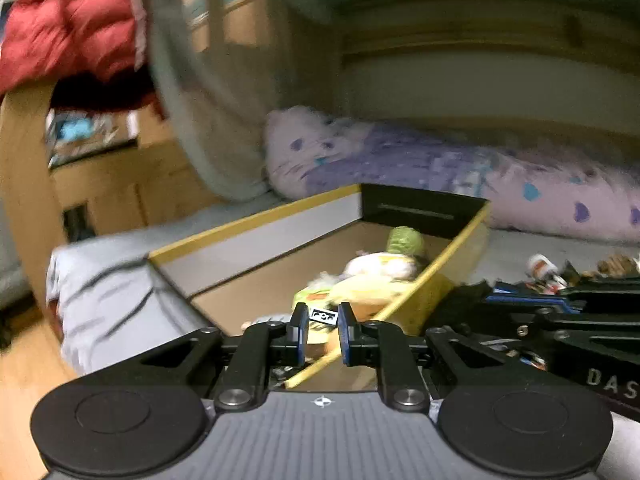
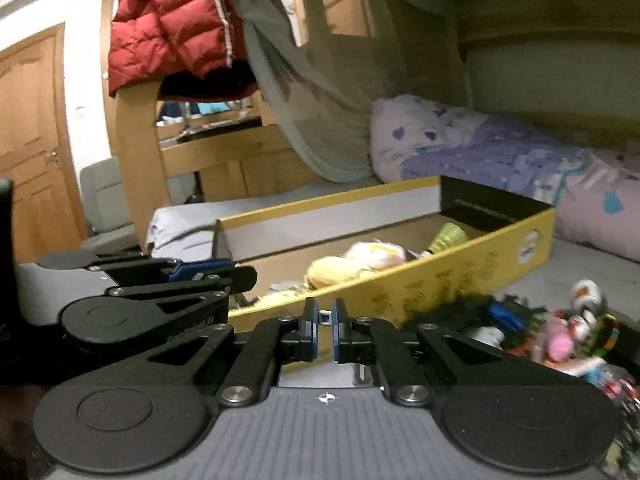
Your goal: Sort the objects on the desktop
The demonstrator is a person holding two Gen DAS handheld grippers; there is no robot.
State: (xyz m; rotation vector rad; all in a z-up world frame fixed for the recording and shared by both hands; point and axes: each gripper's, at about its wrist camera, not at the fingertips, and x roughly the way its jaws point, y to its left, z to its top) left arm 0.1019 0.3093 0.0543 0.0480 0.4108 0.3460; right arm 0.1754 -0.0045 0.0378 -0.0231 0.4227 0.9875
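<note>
A: Where do the tongs stand?

B: The left tongs hang over the near yellow wall of the cardboard box, fingers drawn close with a narrow gap. A small white tag with black marks shows in that gap; I cannot tell whether they pinch it. The right tongs sit just outside the same box, fingers also nearly together around a small square piece; gripped or merely behind them, I cannot tell.

A: And the things to sort?

B: Some already lie in the box: a pale yellow soft toy and a green one toward its far right corner. A loose heap of small toys lies on the bed to the right of the box, near its outer wall.

A: Room to move?

B: The left part of the box floor is bare brown card. Behind the box a rolled lilac quilt runs along the bed; a grey net hangs down at its far left corner. The bed's edge falls away left of the box.
</note>
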